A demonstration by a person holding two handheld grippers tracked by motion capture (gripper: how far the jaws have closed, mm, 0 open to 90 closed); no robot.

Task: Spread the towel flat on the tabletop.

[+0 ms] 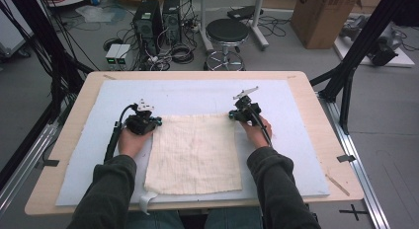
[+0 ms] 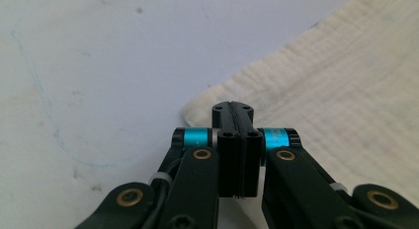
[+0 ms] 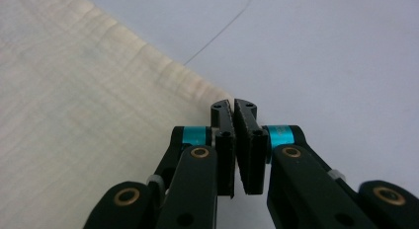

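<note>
At the far left corner of the cream cloth [image 2: 316, 76], the left gripper [image 2: 232, 110] is seen with its ribbed black pads pressed flat together over the cloth's rounded corner; whether fabric is pinched between them cannot be told. At the far right corner, the right gripper [image 3: 233, 106] is likewise closed, its pads meeting at their base and parted by a sliver at the tips, set against the corner's edge; a grip on the weave cannot be confirmed. The cloth, a crinkled, gauze-like square, is spread flat in the middle of a pale blue foam mat [image 1: 197, 93], its near edge close to the mat's near edge. The mat is carried by a light wooden table [image 1: 321, 115] with rounded corners.
</note>
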